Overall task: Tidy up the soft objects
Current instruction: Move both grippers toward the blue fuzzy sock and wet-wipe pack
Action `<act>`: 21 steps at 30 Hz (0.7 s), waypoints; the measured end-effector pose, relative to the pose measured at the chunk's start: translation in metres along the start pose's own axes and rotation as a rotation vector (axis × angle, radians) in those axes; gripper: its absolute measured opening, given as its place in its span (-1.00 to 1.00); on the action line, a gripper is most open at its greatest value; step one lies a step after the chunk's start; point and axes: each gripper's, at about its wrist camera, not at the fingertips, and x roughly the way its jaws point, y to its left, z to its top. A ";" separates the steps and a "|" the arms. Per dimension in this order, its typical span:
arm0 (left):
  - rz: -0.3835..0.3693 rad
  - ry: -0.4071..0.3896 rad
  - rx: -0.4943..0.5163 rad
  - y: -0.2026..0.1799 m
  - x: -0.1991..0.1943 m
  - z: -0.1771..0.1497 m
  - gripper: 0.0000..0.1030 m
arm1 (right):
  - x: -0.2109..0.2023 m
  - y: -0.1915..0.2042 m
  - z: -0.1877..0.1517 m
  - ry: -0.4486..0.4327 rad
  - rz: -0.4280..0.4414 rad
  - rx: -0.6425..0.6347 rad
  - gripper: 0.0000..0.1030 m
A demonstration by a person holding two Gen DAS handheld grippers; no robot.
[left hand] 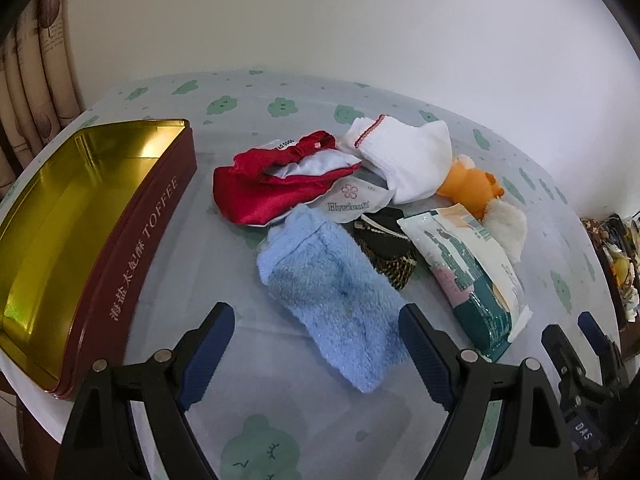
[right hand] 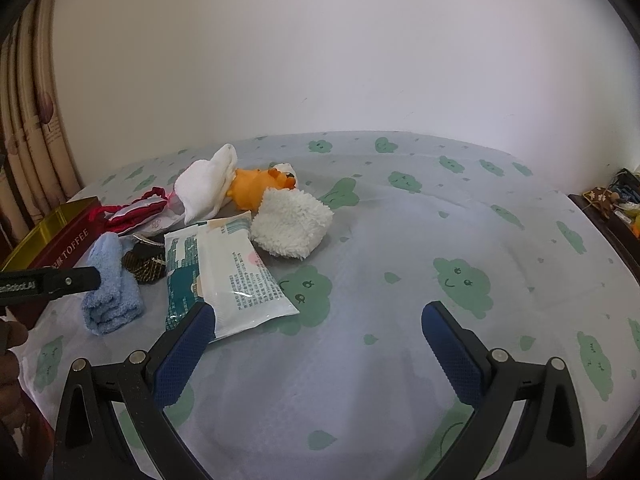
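Gold-lined tin (left hand: 72,216) sits empty beside the pile, likely to receive it; left gripper (left hand: 316,344) spread around the blue sock (left hand: 332,292), right gripper (right hand: 320,344) spread, empty.

The left wrist view looks forward and down from low over the near edge of the surface (left hand: 280,92), close to the blue towel (left hand: 332,292), with the open toffee tin (left hand: 92,208) at its left; the right wrist view sits further right and perhaps a little further back, facing the wall across mostly bare cloth; both share the wipes packet (right hand: 228,276), white sock (right hand: 204,188), orange toy (right hand: 256,188) and fluffy white cloth (right hand: 292,224).
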 end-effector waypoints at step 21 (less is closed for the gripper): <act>0.033 0.027 0.002 -0.004 0.021 0.001 0.68 | 0.004 0.003 -0.001 0.015 0.017 -0.005 0.99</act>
